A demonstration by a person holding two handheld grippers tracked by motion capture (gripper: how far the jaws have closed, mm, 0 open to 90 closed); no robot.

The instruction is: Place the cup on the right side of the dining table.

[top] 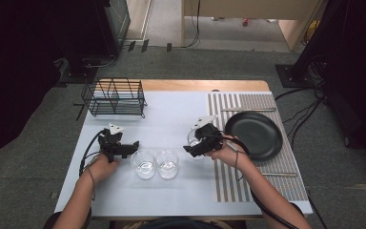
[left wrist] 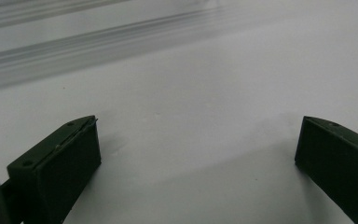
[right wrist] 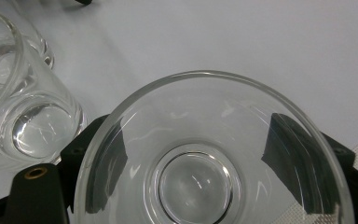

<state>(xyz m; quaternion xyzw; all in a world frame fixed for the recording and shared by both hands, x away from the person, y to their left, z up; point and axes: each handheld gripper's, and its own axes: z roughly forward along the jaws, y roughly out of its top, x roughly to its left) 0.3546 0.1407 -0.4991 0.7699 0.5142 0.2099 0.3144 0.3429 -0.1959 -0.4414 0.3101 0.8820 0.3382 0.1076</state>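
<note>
Two clear glasses (top: 144,163) (top: 167,163) stand side by side near the front middle of the white table. A third clear glass (right wrist: 196,182) (top: 192,139) sits between the jaws of my right gripper (right wrist: 196,158) (top: 191,145), which is shut on its sides; the dark jaws show through the glass wall. The two standing glasses (right wrist: 32,126) (right wrist: 0,46) are up at the left in the right gripper view. My left gripper (top: 134,145) (left wrist: 198,140) rests low on the table just left of the pair, open, with bare white table between its jaws.
A black wire rack (top: 114,98) stands at the back left. To the right, a black plate (top: 253,136) lies on a striped placemat (top: 248,102). The table (top: 171,114) has a white cover; its front edge is near the person's body.
</note>
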